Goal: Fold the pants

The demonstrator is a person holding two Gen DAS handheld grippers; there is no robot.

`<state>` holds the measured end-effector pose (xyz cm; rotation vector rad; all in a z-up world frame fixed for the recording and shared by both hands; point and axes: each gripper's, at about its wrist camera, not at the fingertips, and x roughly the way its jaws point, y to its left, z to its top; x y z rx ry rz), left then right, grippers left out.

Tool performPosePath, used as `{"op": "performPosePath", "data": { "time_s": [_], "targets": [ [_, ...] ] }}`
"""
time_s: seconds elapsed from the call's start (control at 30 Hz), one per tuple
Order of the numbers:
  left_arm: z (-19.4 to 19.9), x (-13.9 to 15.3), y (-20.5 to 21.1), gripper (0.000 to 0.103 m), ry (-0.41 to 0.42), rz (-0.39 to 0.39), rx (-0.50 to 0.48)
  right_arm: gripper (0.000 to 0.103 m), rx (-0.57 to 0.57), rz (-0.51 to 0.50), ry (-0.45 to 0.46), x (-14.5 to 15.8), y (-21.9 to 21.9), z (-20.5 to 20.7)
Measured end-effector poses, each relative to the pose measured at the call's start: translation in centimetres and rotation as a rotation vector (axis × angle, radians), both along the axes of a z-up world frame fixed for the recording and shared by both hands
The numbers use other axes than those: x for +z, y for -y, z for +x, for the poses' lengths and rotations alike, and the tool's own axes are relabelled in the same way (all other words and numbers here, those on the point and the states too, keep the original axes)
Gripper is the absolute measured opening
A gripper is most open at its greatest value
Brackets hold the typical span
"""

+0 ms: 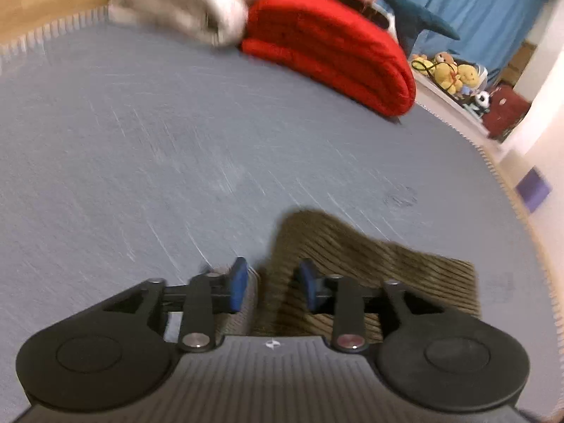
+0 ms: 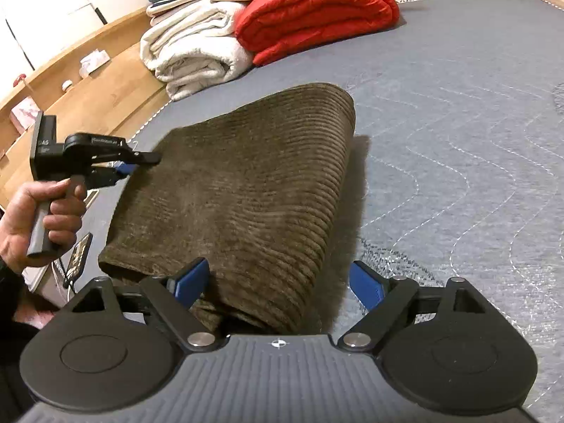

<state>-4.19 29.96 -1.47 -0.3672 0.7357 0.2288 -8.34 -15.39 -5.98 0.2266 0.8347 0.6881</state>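
Folded brown corduroy pants (image 2: 239, 190) lie on the grey bed (image 2: 458, 112), a tool at each end.

At the frame's left edge, the left tool (image 2: 139, 164) sits at the pants' left side, jaws apart, nothing pinched. At lower centre, the right tool (image 2: 278, 285) straddles the near corner, blue pads (image 2: 192, 282) spread wide, not pressing. White and red blankets (image 2: 310, 10) lie behind.

The left gripper (image 1: 271, 283) sits low in its frame, jaws partly apart. The right gripper (image 2: 278, 283) has jaws spread wide. A hand (image 2: 33, 218) grips the left handle at frame left.
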Motion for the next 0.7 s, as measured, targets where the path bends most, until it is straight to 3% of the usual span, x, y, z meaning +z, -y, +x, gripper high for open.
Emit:
{"op": "performPosePath", "data": {
  "time_s": [0.07,0.13,0.17,0.23,0.3,0.37,0.43,0.5,0.53,0.6,0.63,0.67,0.7],
  "targets": [
    [-1.2,1.6,0.6,0.046,0.062,0.040,-0.029,0.088,-0.017,0.002,0.000,-0.1,0.2,0.1],
    [-1.8,1.5,1.7,0.039,0.060,-0.014,-0.149,0.088,-0.029,0.009,-0.007,-0.2,0.3,0.4],
    [-1.7,1.1,2.4,0.034,0.020,-0.006,-0.208,0.088,-0.031,0.004,-0.011,-0.4,0.2,0.4],
    [-1.0,-0.8,4.2,0.026,-0.113,0.113,-0.277,0.087,-0.027,-0.028,-0.029,-0.9,-0.6,0.6],
    [-0.9,-2.3,5.4,0.022,-0.199,0.229,-0.314,0.078,0.001,-0.080,-0.082,-1.9,-1.3,0.9],
    [-1.5,-1.1,5.5,0.022,-0.158,0.226,-0.318,0.072,0.010,-0.063,-0.135,-2.4,-1.2,1.0],
    [-2.7,0.2,5.5,0.023,-0.090,0.193,-0.356,0.062,0.026,-0.062,-0.132,-2.1,-1.3,0.8],
    [-3.3,0.7,6.0,0.023,-0.059,0.134,-0.458,0.060,0.047,-0.084,-0.106,-1.6,-1.6,0.4],
    [-3.4,0.3,6.7,0.025,-0.081,0.123,-0.522,0.060,0.051,-0.091,-0.097,-1.6,-1.6,0.3],
    [-3.9,-1.7,8.3,0.026,-0.180,0.195,-0.628,0.060,0.056,-0.093,-0.091,-1.5,-1.6,0.1],
    [-4.2,-2.7,9.4,0.026,-0.212,0.268,-0.670,0.060,0.057,-0.091,-0.092,-1.4,-1.6,0.2],
    [-4.6,-2.7,9.9,0.026,-0.202,0.307,-0.687,0.061,0.054,-0.085,-0.092,-1.3,-1.5,0.3],
    [-4.7,-2.3,9.6,0.029,-0.189,0.290,-0.672,0.063,0.045,-0.078,-0.086,-1.1,-1.4,0.3]
  ]
}}
